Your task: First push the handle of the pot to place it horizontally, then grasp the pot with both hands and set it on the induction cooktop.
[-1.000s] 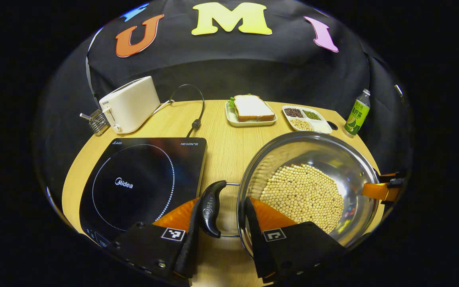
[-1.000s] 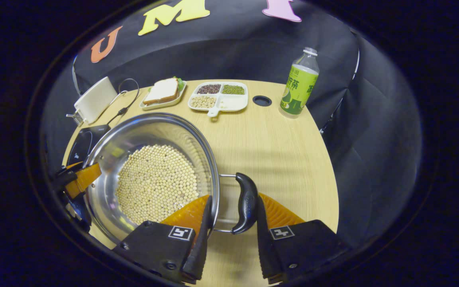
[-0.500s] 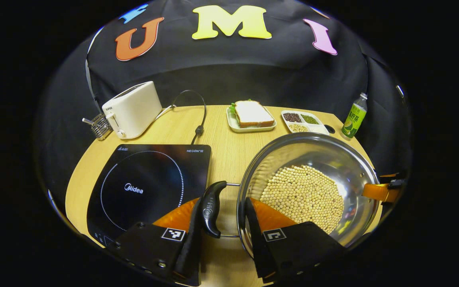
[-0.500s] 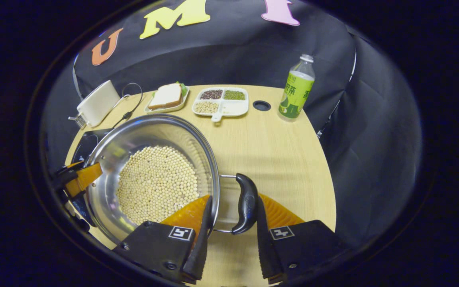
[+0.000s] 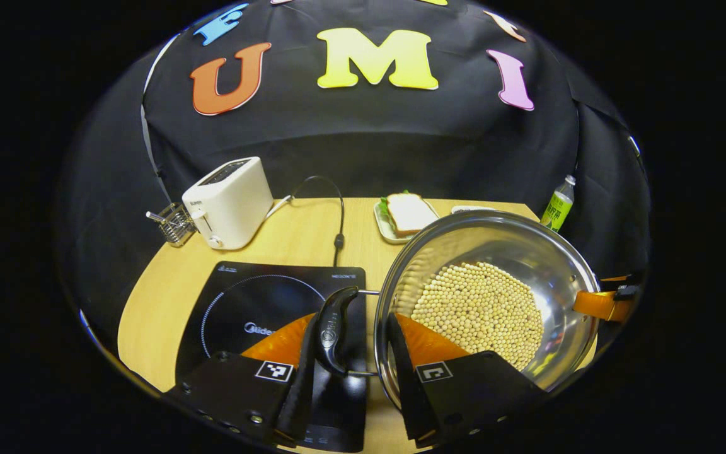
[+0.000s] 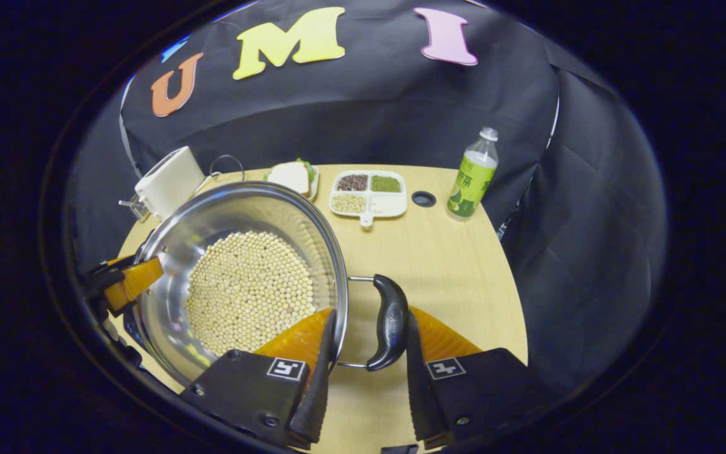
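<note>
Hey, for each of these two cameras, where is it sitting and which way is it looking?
Left gripper view: rides the left gripper, looking over the pot's left handle toward the induction cooktop and toaster; own jaws straddle that handle.
Right gripper view: rides the right gripper, looking over the right handle toward the bottle; own jaws straddle it.
Shared: the pot of beans, the sandwich, and each other's gripper at the far rim.

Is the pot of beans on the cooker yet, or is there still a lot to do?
Not yet, but close. Done: both pot handles stick out sideways. In hand: the left tongs straddle one handle, the right tongs the other handle, and the pot looks lifted, its handle already above the cooker's edge. Left: bring it over the ring and set it down.
</note>
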`<state>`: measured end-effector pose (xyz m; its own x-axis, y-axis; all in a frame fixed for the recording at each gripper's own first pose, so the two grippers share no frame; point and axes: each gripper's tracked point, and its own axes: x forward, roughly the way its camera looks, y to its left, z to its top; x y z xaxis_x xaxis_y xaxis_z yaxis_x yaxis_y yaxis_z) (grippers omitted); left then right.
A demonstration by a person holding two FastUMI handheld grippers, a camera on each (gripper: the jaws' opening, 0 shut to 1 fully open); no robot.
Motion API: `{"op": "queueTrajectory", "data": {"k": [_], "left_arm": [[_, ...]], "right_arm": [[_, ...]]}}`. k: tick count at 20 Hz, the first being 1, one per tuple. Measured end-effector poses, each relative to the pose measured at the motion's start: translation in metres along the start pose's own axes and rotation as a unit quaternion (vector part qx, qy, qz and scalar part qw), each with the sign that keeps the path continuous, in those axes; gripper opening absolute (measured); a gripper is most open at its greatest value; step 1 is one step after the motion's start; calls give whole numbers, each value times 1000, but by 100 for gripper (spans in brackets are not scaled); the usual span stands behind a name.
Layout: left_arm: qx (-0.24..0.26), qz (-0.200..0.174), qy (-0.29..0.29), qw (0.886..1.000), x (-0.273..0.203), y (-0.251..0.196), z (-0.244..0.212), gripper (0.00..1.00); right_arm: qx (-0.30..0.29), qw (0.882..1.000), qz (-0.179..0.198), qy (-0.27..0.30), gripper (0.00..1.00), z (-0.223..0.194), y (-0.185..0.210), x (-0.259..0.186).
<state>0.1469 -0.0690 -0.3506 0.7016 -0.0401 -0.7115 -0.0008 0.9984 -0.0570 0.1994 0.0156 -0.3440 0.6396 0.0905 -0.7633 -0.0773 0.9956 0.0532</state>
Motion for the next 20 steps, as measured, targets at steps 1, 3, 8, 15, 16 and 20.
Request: {"op": "queueTrajectory", "data": {"k": [1,3,8,15,16,20], "left_arm": [[0,3,-3,1000,-3,9,2,56],[3,9,-11,1000,-8,29,7,56],[-1,23,-9,1000,-20,79,4,56],[2,42,-9,999,-22,145,1,56],[4,43,-8,999,-20,153,0,56],[9,48,-1,999,-12,183,-5,56]], "right_arm": [[0,1000,3,-1,53,2,10,-2],[1,1000,10,-6,53,5,30,-5],[-4,1000,20,-5,53,5,85,-8],[-3,999,32,0,56,1,150,-6],[-2,999,33,0,53,0,159,-3],[0,999,34,9,56,-7,190,4]]}}
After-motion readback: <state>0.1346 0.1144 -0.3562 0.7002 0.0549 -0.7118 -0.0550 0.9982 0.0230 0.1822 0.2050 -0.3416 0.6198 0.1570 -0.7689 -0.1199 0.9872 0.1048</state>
